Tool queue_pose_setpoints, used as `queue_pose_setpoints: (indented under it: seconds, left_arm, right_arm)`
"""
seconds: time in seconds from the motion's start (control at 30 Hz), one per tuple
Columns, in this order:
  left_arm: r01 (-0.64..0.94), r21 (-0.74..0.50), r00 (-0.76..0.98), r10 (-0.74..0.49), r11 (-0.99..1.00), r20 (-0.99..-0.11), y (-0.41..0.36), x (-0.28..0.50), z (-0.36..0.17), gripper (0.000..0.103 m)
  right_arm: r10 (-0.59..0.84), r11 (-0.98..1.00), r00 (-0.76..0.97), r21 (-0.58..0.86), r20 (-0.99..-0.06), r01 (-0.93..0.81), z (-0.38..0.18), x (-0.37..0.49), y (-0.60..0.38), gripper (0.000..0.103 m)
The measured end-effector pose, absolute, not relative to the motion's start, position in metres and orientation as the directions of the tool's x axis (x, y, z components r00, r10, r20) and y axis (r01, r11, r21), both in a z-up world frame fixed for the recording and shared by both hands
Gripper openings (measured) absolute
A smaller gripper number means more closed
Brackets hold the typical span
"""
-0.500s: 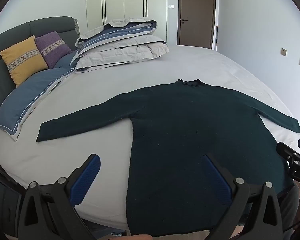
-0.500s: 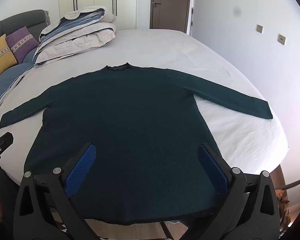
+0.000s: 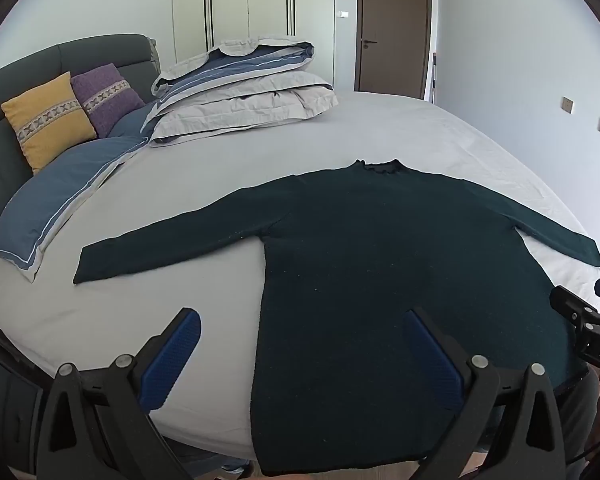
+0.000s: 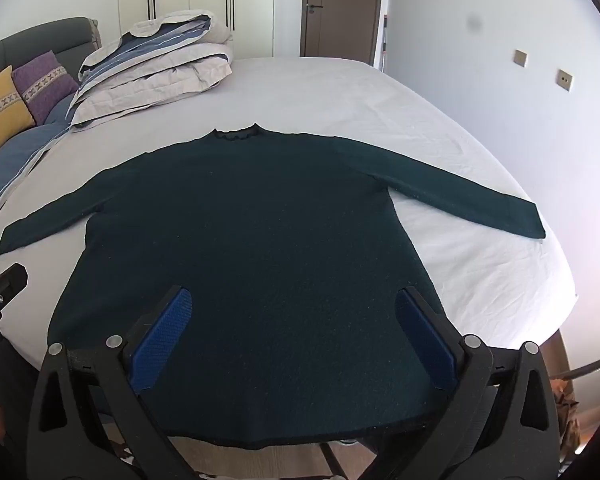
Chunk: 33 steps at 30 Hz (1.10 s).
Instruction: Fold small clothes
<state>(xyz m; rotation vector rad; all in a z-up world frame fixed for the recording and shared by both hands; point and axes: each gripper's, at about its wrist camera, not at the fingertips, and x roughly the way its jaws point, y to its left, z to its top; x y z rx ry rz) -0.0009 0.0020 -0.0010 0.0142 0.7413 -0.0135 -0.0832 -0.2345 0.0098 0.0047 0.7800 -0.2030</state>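
Looking down both cameras, I have the sweater (image 4: 244,264) spread flat on the bed (image 4: 340,92), collar at 12 o'clock, hem hanging just over the near edge at 6 o'clock, and both sleeves stretched out to 9 and 3 o'clock. My left gripper (image 3: 300,354) hangs above the hem's left corner with its jaws wide and nothing between them; the right gripper (image 4: 294,330) sits over the lower body, equally wide and empty. Neither touches the knit.

I judge no fold has been made, so the first step is bringing a sleeve in across the body. To do it well, I would send the left gripper out toward the left cuff (image 3: 96,262) at 9 o'clock and the right gripper toward the right cuff (image 4: 528,220) at 3 o'clock, and pinch the fabric right at the cuff edge, taking both layers but not the sheet beneath. The knit looks thick and limp, so I would lift only enough to clear the bed, then lay each sleeve flat across the chest. The duvet (image 3: 240,92) at 11 o'clock is well apart and no obstacle.
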Motion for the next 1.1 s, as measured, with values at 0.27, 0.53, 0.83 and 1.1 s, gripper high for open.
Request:
queue_pose_setpoints:
  seconds: [0.27,0.53,0.83,1.1]
  left_arm:
    - [0.017,0.003,0.736,-0.011,1.0,-0.677,-0.002,-0.0007,-0.0002,0.103]
    - [0.015,0.001,0.736,-0.01,1.0,-0.677,-0.0018,-0.0012,-0.0005,0.103]
    - [0.015,0.0,0.735,-0.011,1.0,-0.678,-0.0015,-0.0013,-0.0005,0.103]
    - [0.014,0.001,0.734,-0.01,1.0,-0.679,-0.0037,-0.0022,-0.0018,0.103]
  right_arm:
    - [-0.179,0.981,0.691,-0.071,-0.7,0.182,0.0099,-0.0837,-0.2347,0.103]
    - [-0.179,0.981,0.691,-0.071,-0.7,0.182,0.0083,-0.0869,-0.2348,0.103]
    - [-0.181,0.981,0.689,-0.075,-0.702,0.181,0.0075,-0.0848,-0.2331,0.103]
    - [-0.182,0.98,0.688,-0.074,-0.703,0.183,0.0068,-0.0846,-0.2322,0.103]
